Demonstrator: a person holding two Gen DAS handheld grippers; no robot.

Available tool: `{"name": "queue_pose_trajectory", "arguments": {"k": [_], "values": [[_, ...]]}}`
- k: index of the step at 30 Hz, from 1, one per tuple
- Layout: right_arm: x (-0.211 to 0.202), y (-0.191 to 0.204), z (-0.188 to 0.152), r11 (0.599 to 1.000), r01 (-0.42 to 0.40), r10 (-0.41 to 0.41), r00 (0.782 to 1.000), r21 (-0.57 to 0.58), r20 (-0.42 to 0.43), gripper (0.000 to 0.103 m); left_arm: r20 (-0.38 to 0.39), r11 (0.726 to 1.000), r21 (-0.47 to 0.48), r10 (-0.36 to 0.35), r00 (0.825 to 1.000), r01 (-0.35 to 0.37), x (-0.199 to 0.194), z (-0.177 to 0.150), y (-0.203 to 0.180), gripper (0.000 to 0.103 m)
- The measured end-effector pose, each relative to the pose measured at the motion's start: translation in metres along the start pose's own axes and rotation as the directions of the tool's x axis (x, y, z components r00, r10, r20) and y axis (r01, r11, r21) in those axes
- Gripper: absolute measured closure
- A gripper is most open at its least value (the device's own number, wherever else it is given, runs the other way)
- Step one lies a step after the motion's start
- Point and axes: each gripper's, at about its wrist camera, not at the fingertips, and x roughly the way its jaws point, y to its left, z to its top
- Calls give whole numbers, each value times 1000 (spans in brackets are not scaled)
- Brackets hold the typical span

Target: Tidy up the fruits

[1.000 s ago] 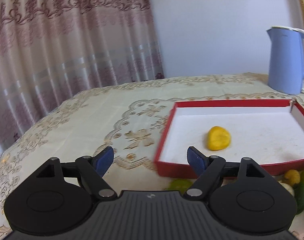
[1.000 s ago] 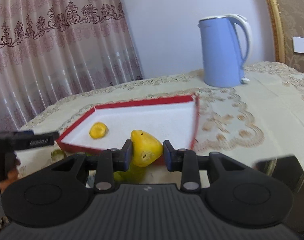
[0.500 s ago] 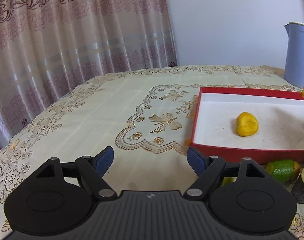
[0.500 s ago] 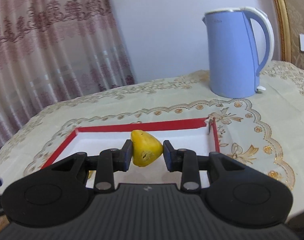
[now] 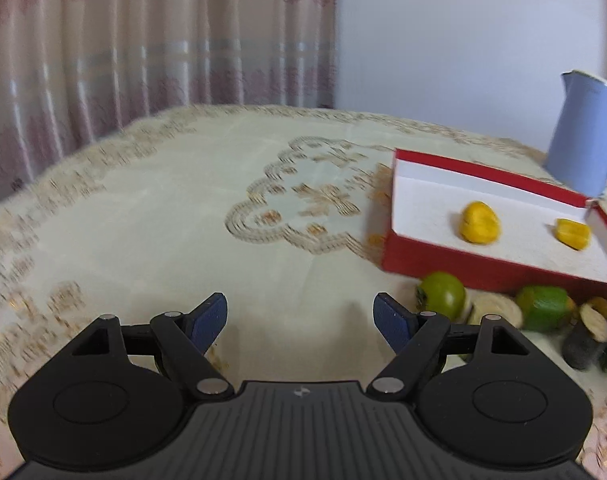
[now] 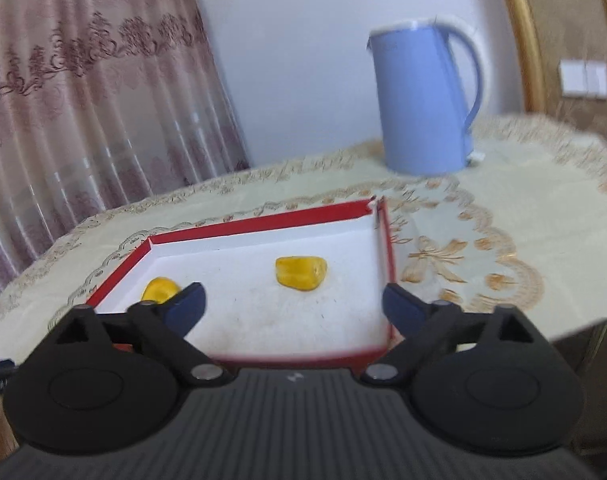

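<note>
Two yellow fruits lie in the red box (image 6: 383, 240): one yellow fruit (image 6: 300, 273) just ahead of the right claw (image 6: 293, 304), whose jaws are opening with nothing between them, another yellow fruit (image 6: 159, 289) behind its left finger. The left claw (image 5: 301, 316) gapes wide and empty over the tabletop (image 5: 163, 220); a green fruit (image 5: 441, 296) sits just beyond its right finger.

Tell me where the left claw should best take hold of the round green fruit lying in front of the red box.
Probably across the widest part of the round green fruit, coming from above and the bare cloth side: the red box wall stands close behind it, and a pale slice crowds its right. The left claw is open and empty.
</note>
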Motion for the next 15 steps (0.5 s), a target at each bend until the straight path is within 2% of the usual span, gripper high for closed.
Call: {"name": "queue_pose_trajectory", "arguments": {"k": [4, 7, 11, 15], "values": [[-24, 9, -21, 995, 74, -71, 997, -61, 39, 0, 22, 999, 22, -43, 999, 43, -7, -6, -1, 23], [-27, 10, -27, 993, 82, -79, 996, -88, 36, 0, 49, 995, 56, -79, 996, 77, -13, -7, -8, 23], [-23, -1, -30, 996, 87, -86, 996, -33, 19, 0, 59, 972, 99, -218, 974, 211, -28, -8, -23, 23], [-21, -9, -30, 995, 100, -100, 995, 11, 10, 0, 80, 953, 167, -270, 960, 254, -37, -9, -49, 23]]}}
